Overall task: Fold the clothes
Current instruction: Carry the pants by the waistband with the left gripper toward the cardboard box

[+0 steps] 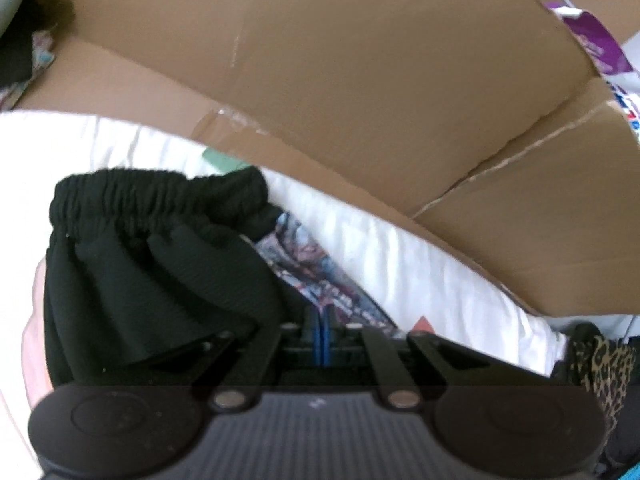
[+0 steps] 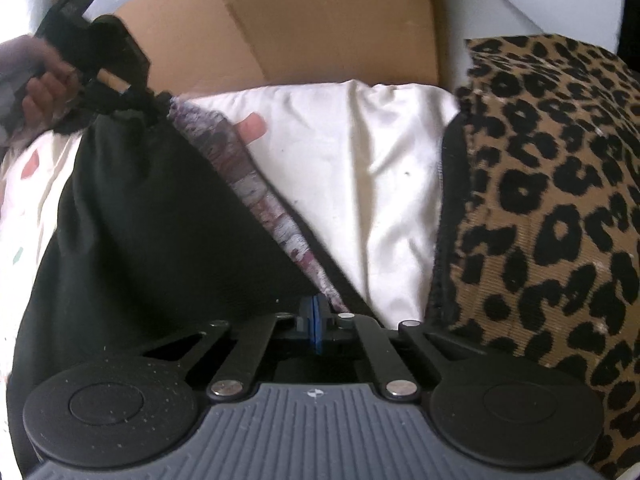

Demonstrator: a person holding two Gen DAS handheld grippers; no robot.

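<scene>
I am gripping the black shorts [image 1: 160,272] with both grippers, my left gripper [image 1: 323,322] and right gripper [image 2: 316,320] each pinched tight on the fabric, stretching them over the white sheet [image 2: 360,184], leopard-print garment [image 2: 552,200] lying right, cardboard box [image 1: 360,80] standing far.

I see a white sheet [image 2: 360,184] carrying black shorts [image 2: 152,220], a leopard-print garment [image 2: 552,208] and, behind, flattened cardboard [image 1: 360,80].

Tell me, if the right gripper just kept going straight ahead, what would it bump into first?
The right gripper is already shut on the black garment and its printed edge; beyond that, probably the white sheet, though depth is unclear.
</scene>
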